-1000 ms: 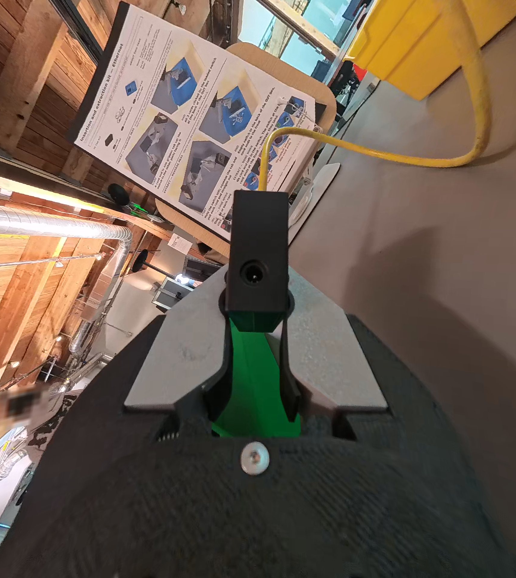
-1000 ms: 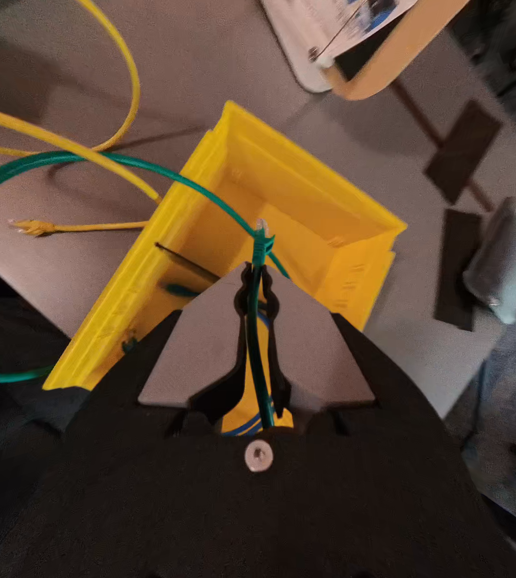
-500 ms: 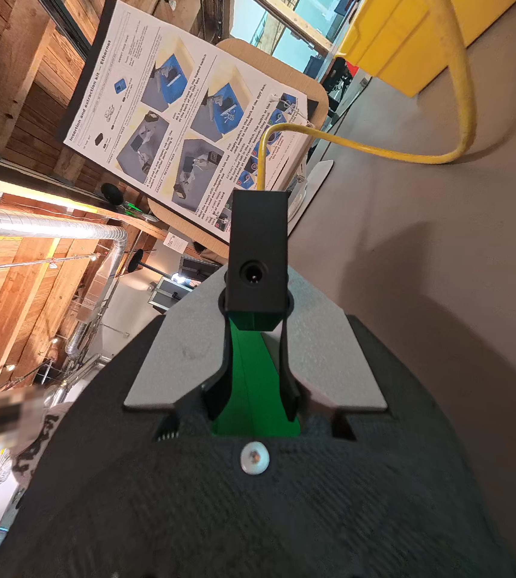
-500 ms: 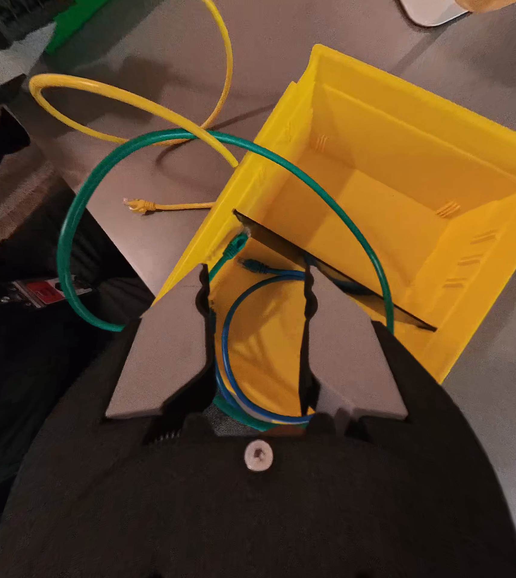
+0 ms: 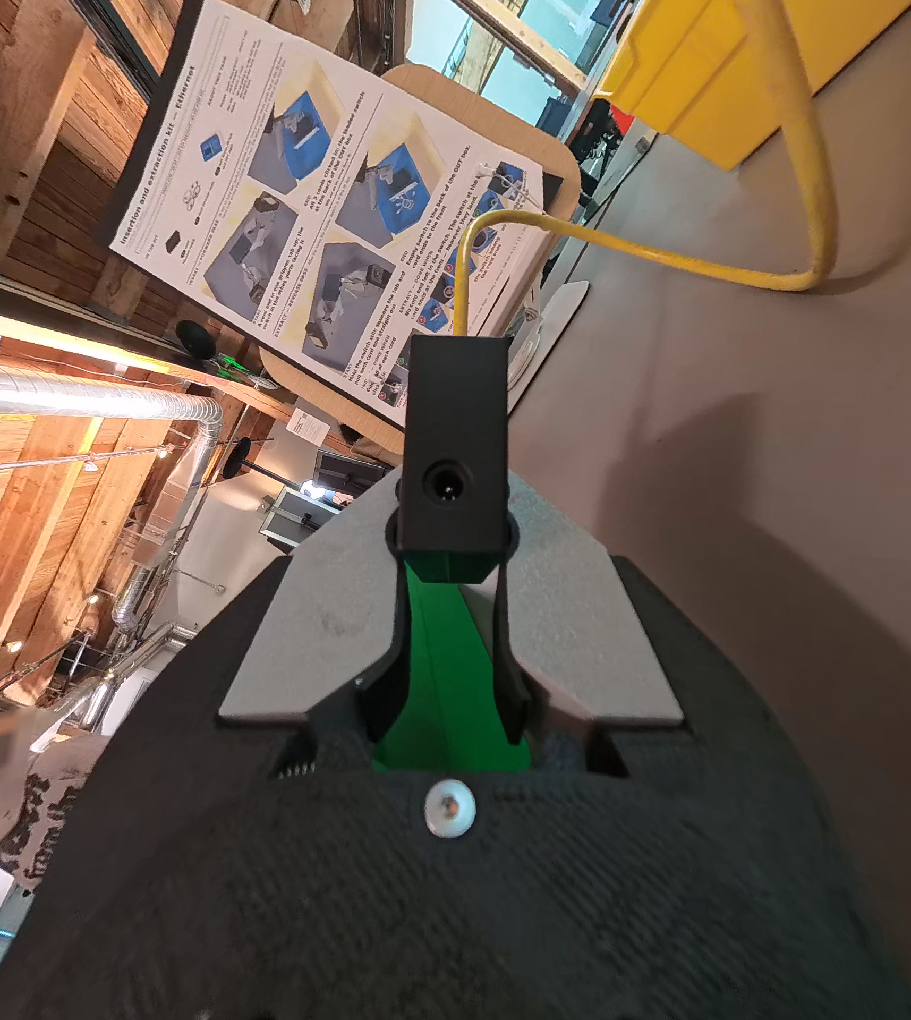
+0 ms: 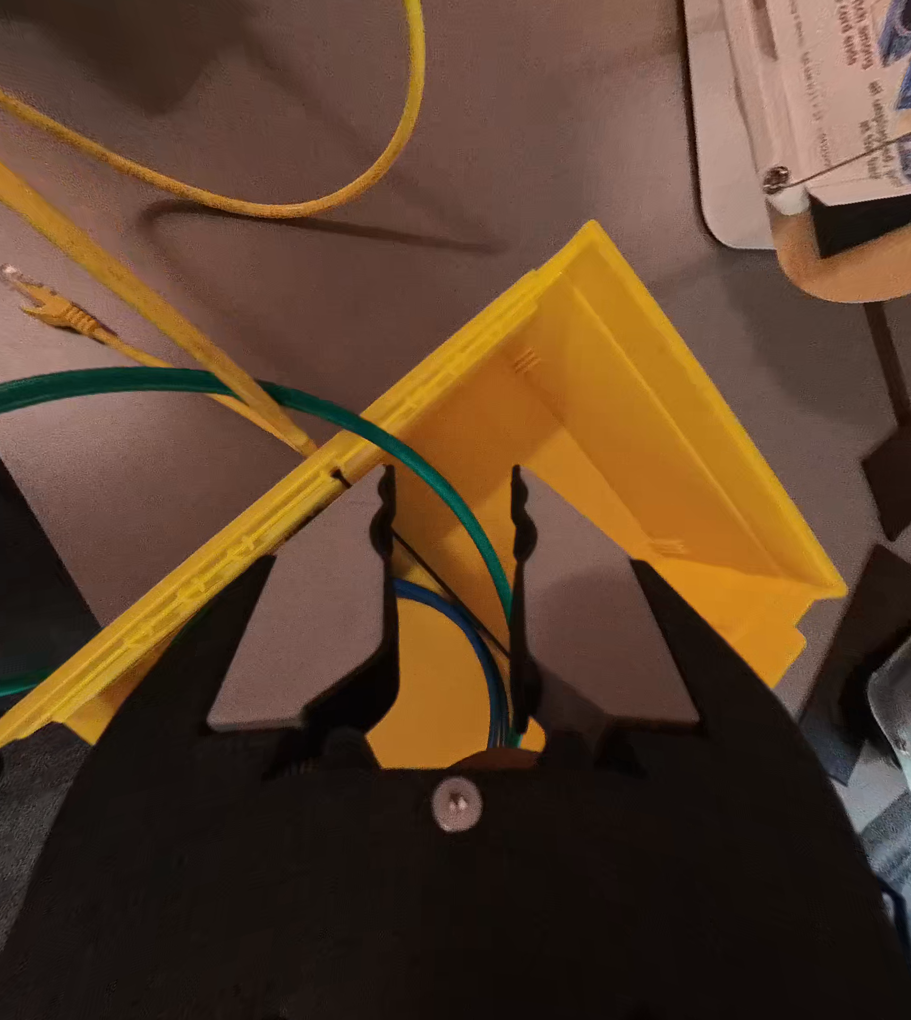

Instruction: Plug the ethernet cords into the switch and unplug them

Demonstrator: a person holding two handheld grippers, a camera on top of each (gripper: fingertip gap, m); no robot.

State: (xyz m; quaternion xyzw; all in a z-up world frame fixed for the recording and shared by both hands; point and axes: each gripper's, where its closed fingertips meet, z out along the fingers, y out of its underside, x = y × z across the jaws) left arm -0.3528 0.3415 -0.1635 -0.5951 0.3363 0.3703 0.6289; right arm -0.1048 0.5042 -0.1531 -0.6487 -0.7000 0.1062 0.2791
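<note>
My left gripper (image 5: pixel 453 530) is shut on the black switch (image 5: pixel 456 441), held up off the table with its round socket facing me. A yellow ethernet cord (image 5: pixel 718 270) runs from the switch's far end and loops over the grey table. My right gripper (image 6: pixel 450 480) is open and empty above the yellow bin (image 6: pixel 635 441). A green cord (image 6: pixel 166 381) arcs over the bin's rim and down inside between the fingers. A blue cord (image 6: pixel 469 623) lies in the bin. The yellow cord's loose plug (image 6: pixel 64 314) lies on the table to the left.
A clipboard with a printed instruction sheet (image 5: pixel 304 182) stands on a white base at the table's far side; it also shows in the right wrist view (image 6: pixel 828 110). The yellow bin (image 5: pixel 718 83) shows at the left view's top right. A black divider crosses the bin's inside. My hands' fingertips stand some 30 centimetres from each other.
My right gripper let go of the green cord's plug and opened; the cord dropped into the bin. The right view then swung over the bin. The left gripper and switch barely moved.
</note>
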